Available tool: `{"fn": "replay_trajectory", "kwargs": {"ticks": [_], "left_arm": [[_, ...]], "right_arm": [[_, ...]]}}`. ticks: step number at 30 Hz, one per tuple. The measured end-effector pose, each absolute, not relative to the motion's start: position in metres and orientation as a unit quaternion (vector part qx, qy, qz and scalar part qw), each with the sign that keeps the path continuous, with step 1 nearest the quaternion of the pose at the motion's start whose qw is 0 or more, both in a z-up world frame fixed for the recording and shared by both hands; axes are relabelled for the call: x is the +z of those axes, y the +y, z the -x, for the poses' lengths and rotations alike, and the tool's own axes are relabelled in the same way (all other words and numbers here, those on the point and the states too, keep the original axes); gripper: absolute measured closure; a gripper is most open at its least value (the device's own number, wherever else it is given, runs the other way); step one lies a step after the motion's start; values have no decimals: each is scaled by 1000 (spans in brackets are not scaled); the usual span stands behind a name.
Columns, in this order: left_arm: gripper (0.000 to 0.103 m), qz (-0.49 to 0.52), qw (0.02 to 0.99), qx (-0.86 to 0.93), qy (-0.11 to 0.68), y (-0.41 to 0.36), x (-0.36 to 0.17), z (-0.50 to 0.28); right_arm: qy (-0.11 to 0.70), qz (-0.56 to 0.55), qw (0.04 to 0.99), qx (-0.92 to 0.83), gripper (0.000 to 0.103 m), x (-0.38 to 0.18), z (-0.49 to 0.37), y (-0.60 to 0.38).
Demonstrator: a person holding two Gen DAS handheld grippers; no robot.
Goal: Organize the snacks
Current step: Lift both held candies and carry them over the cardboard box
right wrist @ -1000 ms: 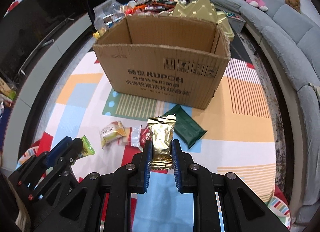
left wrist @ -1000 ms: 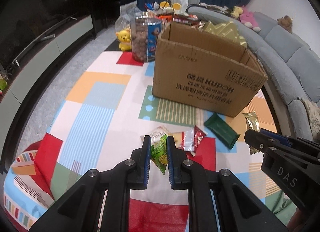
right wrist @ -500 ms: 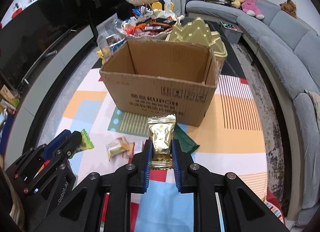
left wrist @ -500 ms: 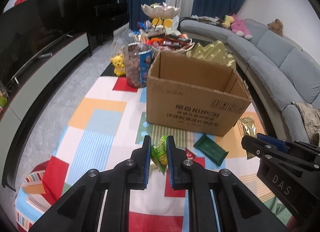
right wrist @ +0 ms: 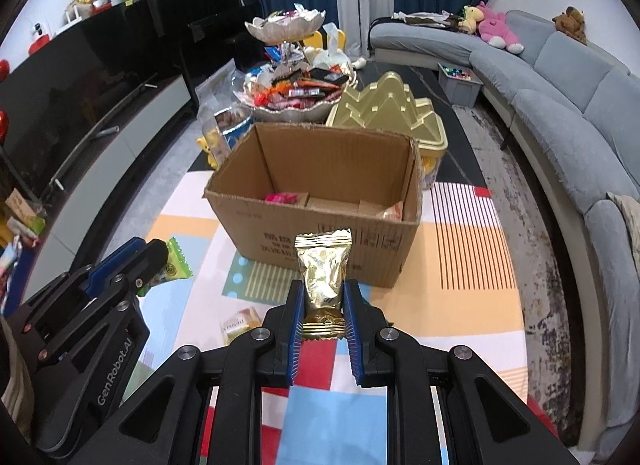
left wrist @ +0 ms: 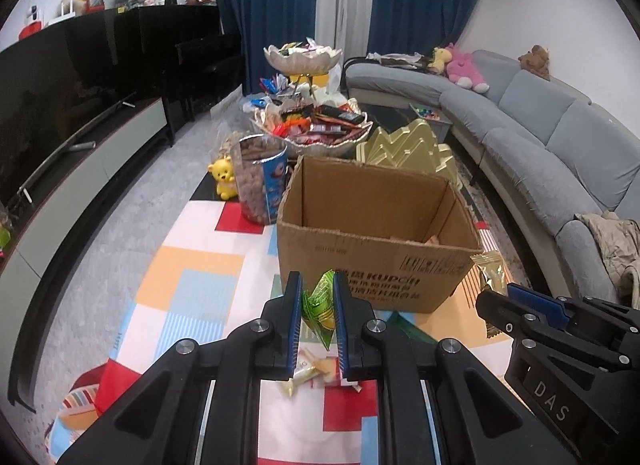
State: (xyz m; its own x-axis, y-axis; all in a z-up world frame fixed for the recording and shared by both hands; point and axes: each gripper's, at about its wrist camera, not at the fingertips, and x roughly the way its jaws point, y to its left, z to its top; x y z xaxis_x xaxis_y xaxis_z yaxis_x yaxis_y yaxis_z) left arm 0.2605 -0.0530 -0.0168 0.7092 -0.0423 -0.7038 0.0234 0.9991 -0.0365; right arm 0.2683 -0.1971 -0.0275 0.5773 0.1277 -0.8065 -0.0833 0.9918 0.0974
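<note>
Left wrist view: left claw (left wrist: 317,307) was clamped on a green packet (left wrist: 320,307), blue pads pressing both sides, packet tilted with its lower tip hanging below the pads. It was held above the counter (left wrist: 200,281), which had a patchwork cloth, just in front of the box (left wrist: 372,265). The box stood open-topped, printed side facing the camera; only a sliver of something orange showed inside at the right corner. Below the claw a few loose snacks (left wrist: 316,371) lay on the cloth, partly hidden by the claw. A dark green packet (left wrist: 404,327) lay near the box's front edge, mostly covered. Right claw (left wrist: 490,305) came in from the right, gripping a gold packet (left wrist: 490,275) beside the box's right front corner. Behind the box: a jar (left wrist: 262,181) of brown balls, a yellow bear (left wrist: 224,181), a snack bowl (left wrist: 316,133), a gold tray (left wrist: 408,145). Grey sofa (left wrist: 540,133) at right.

Right wrist view: right claw (right wrist: 323,307) was closed on the gold packet (right wrist: 323,277), upright, its top crimp overlapping the box (right wrist: 316,221) front. Inside the box a pink packet (right wrist: 282,197) lay at the left and an orange packet (right wrist: 390,211) at the right on the floor of it. Left claw (right wrist: 154,261) at lower left held the green packet (right wrist: 176,265) above the cloth. One pale packet (right wrist: 240,323) lay on the counter (right wrist: 460,265) between the two claws.
</note>
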Motion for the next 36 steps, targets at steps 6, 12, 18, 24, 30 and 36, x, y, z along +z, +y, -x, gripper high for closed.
{"fn": "replay_trajectory", "kwargs": {"ticks": [6, 12, 18, 24, 30, 36], "left_arm": [[87, 8, 930, -23, 367, -54, -6, -271], [87, 7, 936, -24, 352, -51, 5, -289], [87, 0, 939, -31, 343, -52, 10, -306], [87, -4, 939, -37, 341, -53, 6, -318], [87, -6, 938, -44, 343, -54, 1, -332], [87, -8, 938, -50, 342, -55, -3, -349]], "right_arm": [[444, -22, 894, 58, 82, -20, -274, -198], [435, -22, 899, 56, 82, -14, -282, -201], [423, -22, 904, 54, 82, -11, -292, -202], [417, -21, 908, 48, 82, -11, -301, -205], [415, -22, 909, 45, 82, -12, -314, -207], [413, -20, 910, 42, 82, -14, -329, -208]]}}
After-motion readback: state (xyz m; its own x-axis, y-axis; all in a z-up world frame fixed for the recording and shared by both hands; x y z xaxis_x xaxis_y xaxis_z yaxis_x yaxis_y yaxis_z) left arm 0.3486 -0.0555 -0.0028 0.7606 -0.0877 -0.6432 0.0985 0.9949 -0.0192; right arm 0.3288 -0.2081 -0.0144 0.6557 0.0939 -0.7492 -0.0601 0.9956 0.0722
